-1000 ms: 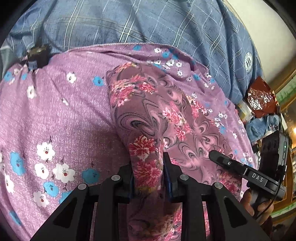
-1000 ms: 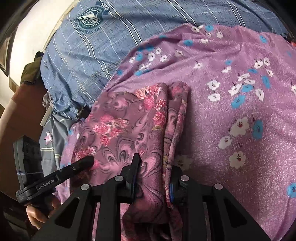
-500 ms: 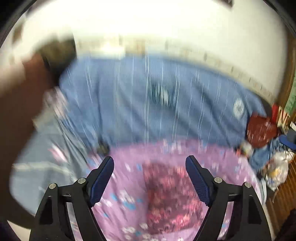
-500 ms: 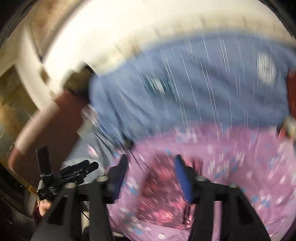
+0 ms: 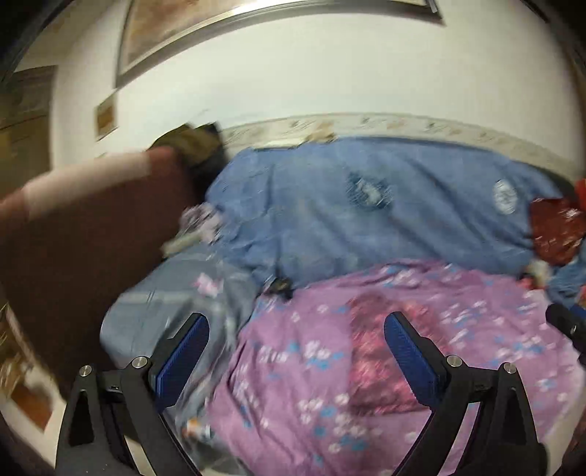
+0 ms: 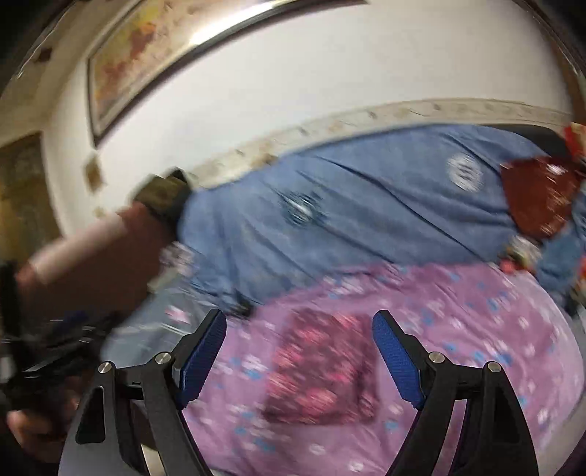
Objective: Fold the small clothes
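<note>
Left wrist view: blurred with motion.
Left gripper [image 5: 295, 346]: its blue-padded fingers [image 5: 183, 357] stand far apart and are opening, nothing between them, clear of the bed.
Folded garment [image 5: 381, 362]: a dark pink flowered cloth, lying flat on the purple flowered sheet [image 5: 293, 384], partly behind the right-hand finger in this view.
Blue quilt [image 5: 366, 208]: heaped behind the sheet, against the white wall [image 5: 329, 73].
Framed picture [image 5: 219, 22]: hangs on that wall.
Right gripper [image 5: 566, 326]: a dark tip at the picture's right edge.

Right wrist view: also blurred.
Right gripper [image 6: 298, 357]: fingers [image 6: 203, 357] wide apart and opening, empty.
Folded garment [image 6: 322, 369]: lies on the purple sheet [image 6: 476, 348], seen between the two fingers, touching neither.
Left gripper [image 6: 55, 351]: dark and smeared at the left edge, with a hand [image 6: 40, 421] below it.
Red bag [image 6: 538, 197]: rests on the blue quilt [image 6: 366, 219] at right.
</note>
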`<control>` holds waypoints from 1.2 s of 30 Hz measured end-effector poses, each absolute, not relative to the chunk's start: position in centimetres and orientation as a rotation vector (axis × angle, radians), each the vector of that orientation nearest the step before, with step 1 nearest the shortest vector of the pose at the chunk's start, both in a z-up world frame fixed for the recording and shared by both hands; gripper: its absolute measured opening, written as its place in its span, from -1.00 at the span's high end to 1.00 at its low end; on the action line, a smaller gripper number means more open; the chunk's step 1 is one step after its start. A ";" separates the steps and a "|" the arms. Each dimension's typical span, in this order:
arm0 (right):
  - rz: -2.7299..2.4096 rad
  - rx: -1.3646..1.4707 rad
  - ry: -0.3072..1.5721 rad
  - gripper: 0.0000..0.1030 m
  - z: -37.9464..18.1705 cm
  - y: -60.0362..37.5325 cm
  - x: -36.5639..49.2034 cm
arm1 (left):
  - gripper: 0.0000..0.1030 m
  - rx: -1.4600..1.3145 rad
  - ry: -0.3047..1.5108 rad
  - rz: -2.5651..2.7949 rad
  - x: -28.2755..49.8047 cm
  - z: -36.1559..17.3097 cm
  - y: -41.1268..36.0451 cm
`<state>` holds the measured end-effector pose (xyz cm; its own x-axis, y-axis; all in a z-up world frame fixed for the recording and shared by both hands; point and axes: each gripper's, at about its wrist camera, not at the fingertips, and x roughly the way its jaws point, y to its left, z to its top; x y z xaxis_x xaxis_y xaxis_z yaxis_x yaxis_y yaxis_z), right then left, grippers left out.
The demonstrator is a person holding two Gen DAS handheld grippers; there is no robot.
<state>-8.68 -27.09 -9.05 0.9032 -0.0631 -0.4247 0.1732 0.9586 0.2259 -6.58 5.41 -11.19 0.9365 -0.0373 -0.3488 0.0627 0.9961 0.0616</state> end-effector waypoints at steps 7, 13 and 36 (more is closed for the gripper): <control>-0.117 0.254 0.580 -0.45 -17.2 -25.3 -8.6 | -0.90 0.048 0.402 0.088 -6.6 -16.2 2.9; -0.093 0.179 0.504 -0.45 -14.2 -22.8 -10.6 | -0.90 -0.003 0.313 0.111 -8.0 -14.8 2.7; -0.109 0.169 0.481 -0.46 -12.0 -22.3 -10.3 | -0.90 -0.014 0.290 0.057 -10.7 -14.1 4.1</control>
